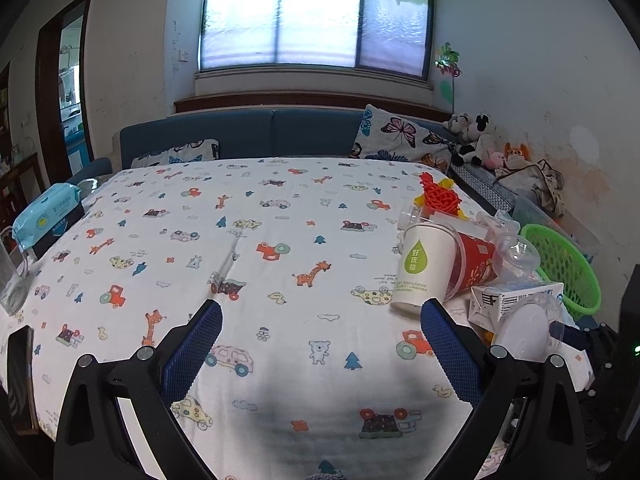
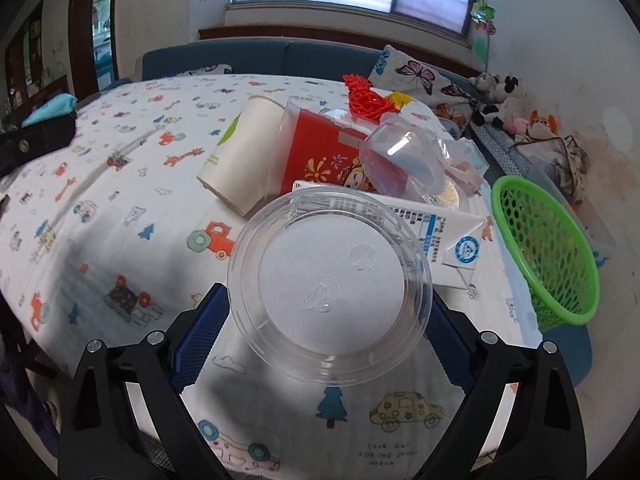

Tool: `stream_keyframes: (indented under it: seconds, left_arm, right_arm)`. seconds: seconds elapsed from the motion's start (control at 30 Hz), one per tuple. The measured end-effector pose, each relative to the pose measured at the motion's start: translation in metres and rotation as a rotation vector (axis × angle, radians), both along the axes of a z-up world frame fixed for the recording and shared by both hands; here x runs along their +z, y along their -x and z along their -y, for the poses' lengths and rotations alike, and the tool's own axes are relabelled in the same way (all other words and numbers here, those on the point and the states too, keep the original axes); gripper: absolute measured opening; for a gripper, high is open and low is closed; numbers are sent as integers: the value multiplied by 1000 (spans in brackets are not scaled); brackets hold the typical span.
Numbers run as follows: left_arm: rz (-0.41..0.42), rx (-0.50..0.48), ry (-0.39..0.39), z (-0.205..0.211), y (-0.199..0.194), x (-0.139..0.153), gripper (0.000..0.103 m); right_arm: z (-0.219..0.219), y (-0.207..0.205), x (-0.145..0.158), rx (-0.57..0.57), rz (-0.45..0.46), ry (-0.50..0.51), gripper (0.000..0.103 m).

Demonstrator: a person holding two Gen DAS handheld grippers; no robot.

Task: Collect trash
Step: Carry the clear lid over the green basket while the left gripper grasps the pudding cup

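Observation:
A pile of trash lies at the table's right edge: a white paper cup (image 1: 424,268) (image 2: 246,152) on its side, a red cup (image 1: 474,266) (image 2: 324,156), a clear dome lid (image 1: 516,258) (image 2: 404,160), a white carton (image 1: 516,300) (image 2: 440,232) and a red net (image 1: 438,196) (image 2: 368,96). A green mesh basket (image 1: 568,268) (image 2: 548,256) stands right of the pile. My right gripper (image 2: 330,312) is shut on a clear plastic bowl (image 2: 330,288) (image 1: 524,332), held above the cloth. My left gripper (image 1: 320,328) is open and empty over the table, its right finger near the white cup.
The table has a white cartoon-print cloth (image 1: 248,248). A blue wipes pack (image 1: 44,212), a glass mug (image 1: 12,276) and a dark phone (image 1: 20,376) sit along its left edge. A blue sofa (image 1: 248,132) with butterfly cushions and soft toys (image 1: 480,140) is behind.

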State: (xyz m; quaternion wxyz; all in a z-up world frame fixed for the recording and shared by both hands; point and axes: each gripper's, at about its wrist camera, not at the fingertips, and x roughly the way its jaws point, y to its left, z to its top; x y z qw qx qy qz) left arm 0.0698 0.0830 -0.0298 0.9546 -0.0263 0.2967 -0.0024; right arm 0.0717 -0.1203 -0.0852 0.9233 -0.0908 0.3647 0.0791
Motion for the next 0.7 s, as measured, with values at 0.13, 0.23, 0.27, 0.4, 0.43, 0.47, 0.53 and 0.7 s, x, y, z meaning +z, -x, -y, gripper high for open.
stream_keyframes:
  seconds: [0.13,0.23,0.27,0.4,0.43,0.47,0.53,0.7]
  left_arm:
    - [-3,-26,0,10,-5,2,96]
    - [-8,-59,-5,22,-8,2,96]
    - [-8,-72,-6,26,-8,2,96]
    - [-9,-117,-24,40,-9,1,96]
    - [-12,-135,-27,45,-10,1,96]
    - [-15,-145,-29,48,-12,1,96]
    - [-18,-170,-33,54,-13,0,96]
    - [-30,-254,-43,74,-17,0,96]
  right_arm:
    - [12,7,12,23,-5,-49,92]
    - [19,12,17,51,-20,-82,92]
    - [21,14,18,59,-28,-93,92]
    - [30,19,21,65,-34,-105,92]
    - [32,21,22,64,-36,-109,92]
    - [36,22,23,62,-37,-116,92]
    - [43,24,25,56,-37,-125,92]
    - [60,26,30,36,-38,-139,92]
